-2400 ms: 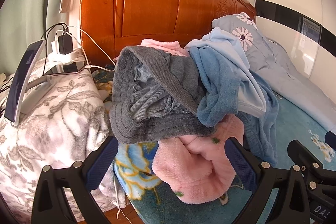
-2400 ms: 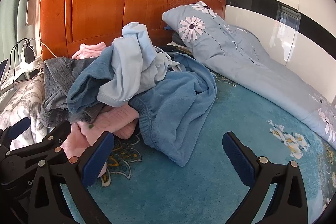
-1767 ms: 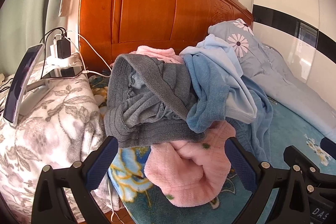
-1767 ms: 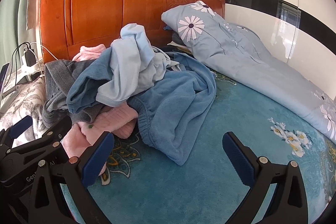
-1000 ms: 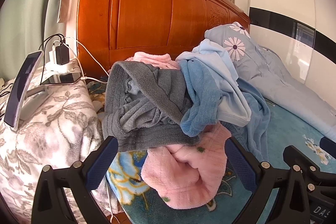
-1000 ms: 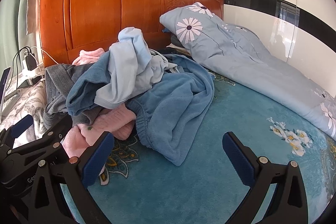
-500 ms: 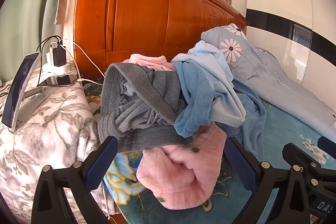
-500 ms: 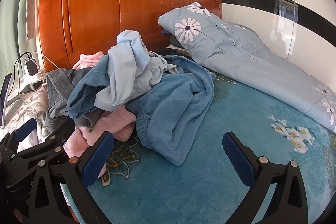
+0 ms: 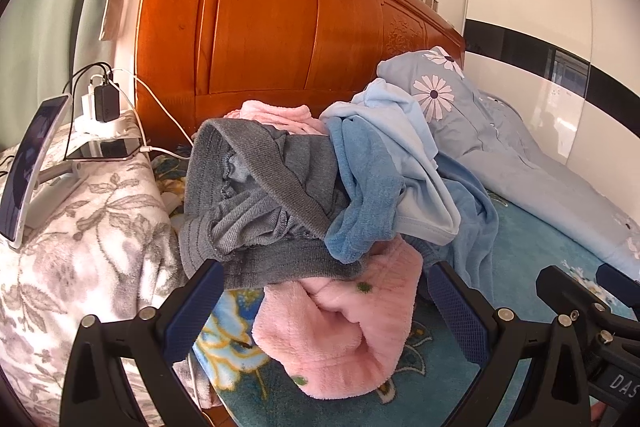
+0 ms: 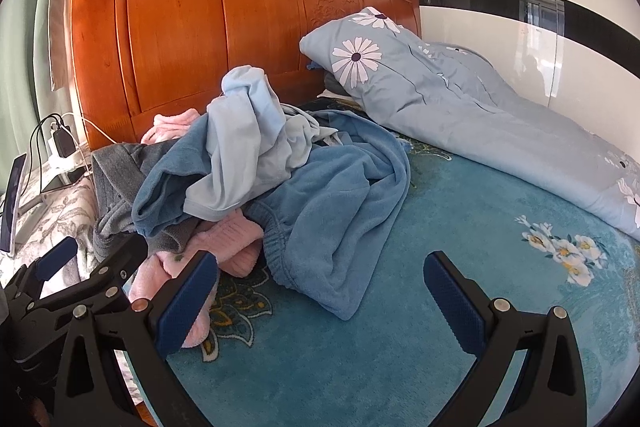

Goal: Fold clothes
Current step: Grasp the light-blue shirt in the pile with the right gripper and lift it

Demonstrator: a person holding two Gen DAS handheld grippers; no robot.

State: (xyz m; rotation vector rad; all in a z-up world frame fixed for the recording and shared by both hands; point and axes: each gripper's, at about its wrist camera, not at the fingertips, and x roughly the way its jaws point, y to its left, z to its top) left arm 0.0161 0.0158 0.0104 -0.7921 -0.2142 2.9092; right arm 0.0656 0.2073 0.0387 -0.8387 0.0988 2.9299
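A heap of clothes lies on the teal flowered bed cover (image 10: 360, 367) near the headboard. It holds a grey knit garment (image 9: 256, 195), a pink fleece garment (image 9: 344, 331), a blue fleece garment (image 10: 340, 203) and a pale blue shirt (image 10: 248, 147). My left gripper (image 9: 324, 311) is open and empty, with its fingers either side of the pink fleece, short of it. My right gripper (image 10: 320, 295) is open and empty, just in front of the blue fleece hem. The left gripper also shows at the lower left of the right wrist view.
An orange wooden headboard (image 10: 200, 39) stands behind the heap. A blue-grey daisy quilt (image 10: 460, 99) lies along the right side by the white wall. A grey floral blanket (image 9: 72, 251) covers a stand at the left, with a tablet (image 9: 28, 167), phone (image 9: 100, 149) and charger cables.
Both grippers have drawn back a little and tilted up, so the heap sits lower and smaller in both views. Both stay open. The clothes have not moved.
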